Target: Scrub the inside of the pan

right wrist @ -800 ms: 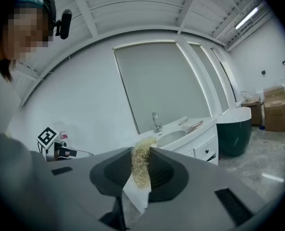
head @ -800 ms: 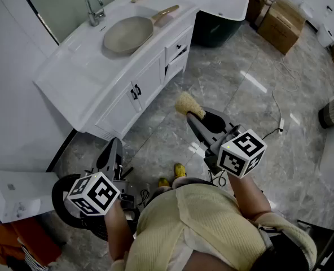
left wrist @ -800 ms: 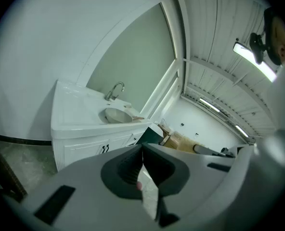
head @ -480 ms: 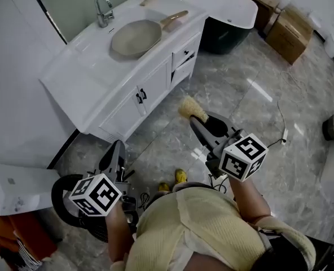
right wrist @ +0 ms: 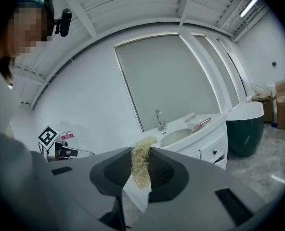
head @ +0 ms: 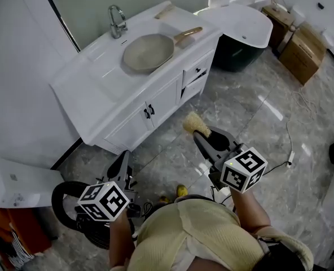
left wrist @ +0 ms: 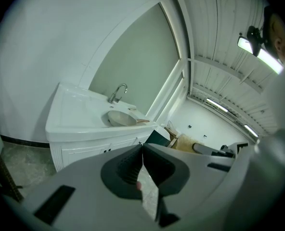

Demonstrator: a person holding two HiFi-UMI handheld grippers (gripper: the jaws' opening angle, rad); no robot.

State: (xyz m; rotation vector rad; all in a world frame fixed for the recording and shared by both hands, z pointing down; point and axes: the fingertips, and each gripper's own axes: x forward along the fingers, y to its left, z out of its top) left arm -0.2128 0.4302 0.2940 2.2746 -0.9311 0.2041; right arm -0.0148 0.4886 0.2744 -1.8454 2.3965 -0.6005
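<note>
Jaws first: your left gripper point(left wrist: 142, 149) has its jaws pressed together with nothing between them. Your right gripper point(right wrist: 142, 154) is pinching a yellowish fibrous scrubber point(head: 192, 123), and a tuft of it sticks out past the tips.

You are holding both grippers low in front of you over the marble floor point(head: 240, 103), well apart from the white vanity worktop point(head: 93, 81). The pan point(head: 149, 52) lies on that worktop just in front of the faucet point(head: 117, 18). It seems to rest in or over the basin, with its open side up. Its wooden handle point(head: 188, 34) points towards the right of the head view. Nothing is touching it.

As for progress, you have the tool in hand, but the scrubbing itself does not look started. The scrubber is nowhere near the pan, and from this far off you cannot tell whether the inside is clean or soiled.

What seems left is nearly the whole job. You need to close the gap to the worktop and bring the scrubber down into the pan. You should probably steady the handle with your free left gripper, then work the fibres round the inner surface.
</note>
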